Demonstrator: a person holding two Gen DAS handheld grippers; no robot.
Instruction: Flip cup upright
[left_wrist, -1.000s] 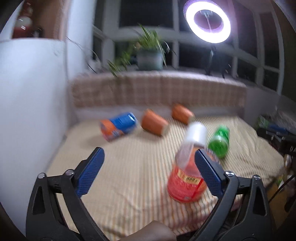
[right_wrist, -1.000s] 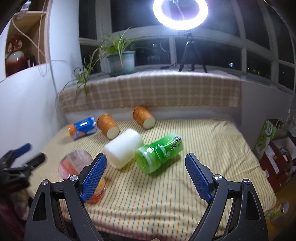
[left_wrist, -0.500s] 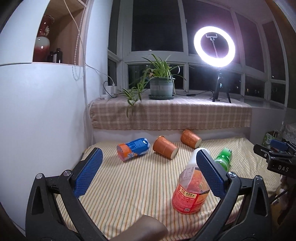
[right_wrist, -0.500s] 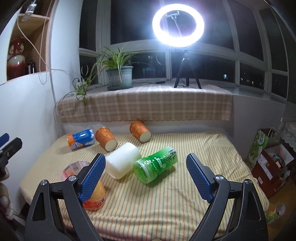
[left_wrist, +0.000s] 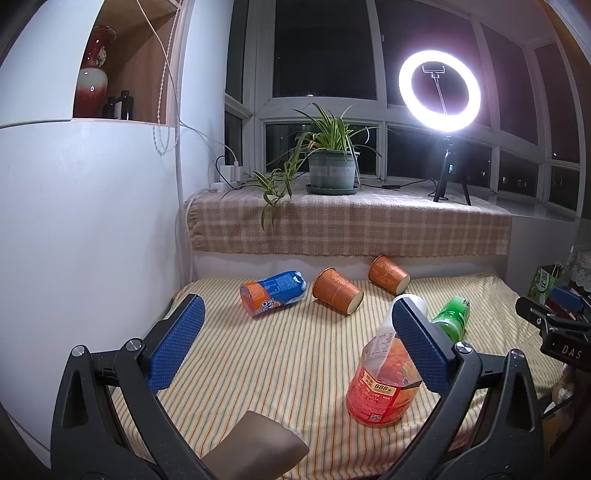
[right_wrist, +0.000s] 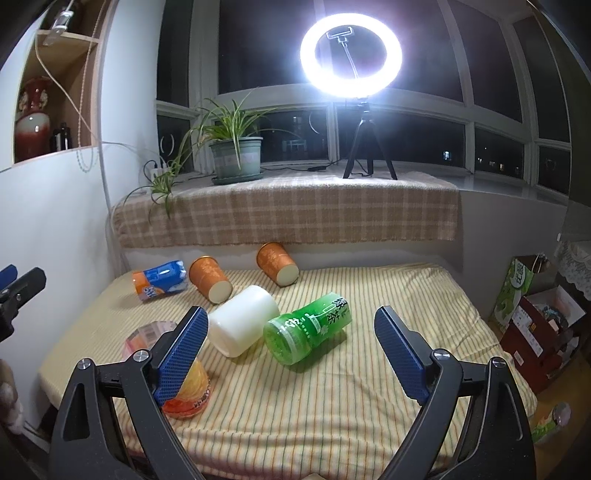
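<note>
Left gripper (left_wrist: 295, 345): black frame, blue textured pads, jaws spread wide, nothing between them. Held level above the near edge of the yellow striped bedspread (left_wrist: 277, 369), pointed toward the window. A brown rounded shape sits at the bottom centre of the left wrist view; can't tell what it is.

Right gripper (right_wrist: 290, 354): same build, jaws also spread wide and holding nothing. Hovers over the near edge, aimed at the middle of the bed. The left gripper shows at the far left edge of the right wrist view; the right one shows at the far right edge of the left wrist view.

Nearest item: red-orange clear plastic cup with printed label (left_wrist: 384, 384), standing with its wide end on the spread, just behind the left gripper's right pad.

Next back: white plastic cup (right_wrist: 242, 319) on its side, open end toward the camera, touching the green translucent plastic cup with white lettering (right_wrist: 308, 328), also on its side.

Further back: blue-and-orange printed cup (left_wrist: 273, 297) on its side at left, two orange paper cups (left_wrist: 337, 295) (left_wrist: 388, 279) on their sides near the back edge, mouths facing front-right.

Behind: checked cloth on the sill (right_wrist: 295, 210), potted spider plant (right_wrist: 236, 155), lit ring light on a tripod (right_wrist: 351, 59), dark windows.
</note>
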